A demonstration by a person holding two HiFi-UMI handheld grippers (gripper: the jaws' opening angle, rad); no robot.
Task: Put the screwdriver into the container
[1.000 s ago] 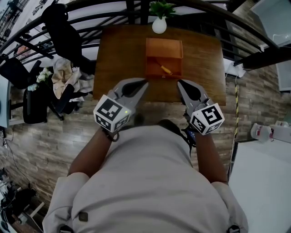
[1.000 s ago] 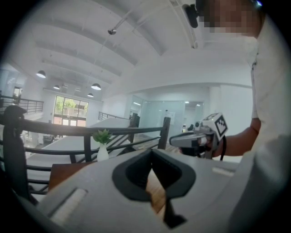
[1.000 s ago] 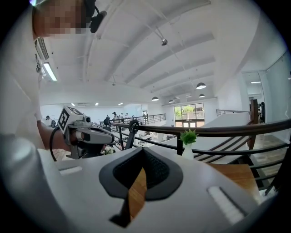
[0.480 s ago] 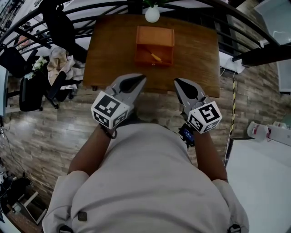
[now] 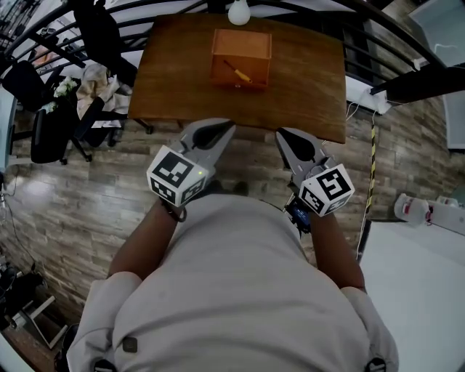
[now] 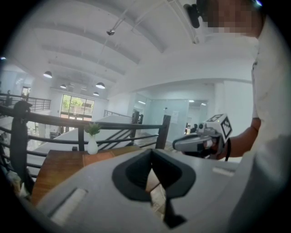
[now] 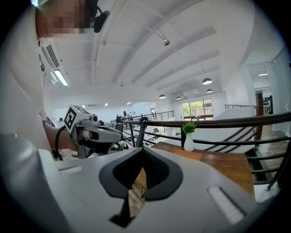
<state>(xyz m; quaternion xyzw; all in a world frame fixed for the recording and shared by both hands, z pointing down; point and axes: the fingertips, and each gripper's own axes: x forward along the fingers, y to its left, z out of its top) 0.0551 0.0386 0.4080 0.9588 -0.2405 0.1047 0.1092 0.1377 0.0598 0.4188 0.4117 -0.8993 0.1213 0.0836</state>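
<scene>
Head view: against a second back, the table (image 5: 312,87) and container (image 5: 247,43) sit further up frame. The left gripper (image 5: 224,127) and right gripper (image 5: 282,135) are now off the table's near edge over the floor (image 5: 109,189); earlier they overlapped it. The screwdriver (image 5: 238,72), thin with a yellow handle, lies slantwise inside the container at the table's far middle, near the vase (image 5: 239,11). Left gripper view: jaws pressed together, empty. Right gripper view: jaws together too, nothing between.

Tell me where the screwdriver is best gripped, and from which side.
Probably the yellow handle, from above. The screwdriver lies flat and slanted within the outline of the orange container, handle end nearer the person, so a grip closing across the handle suits. Whether it lies inside, I cannot tell.
</scene>
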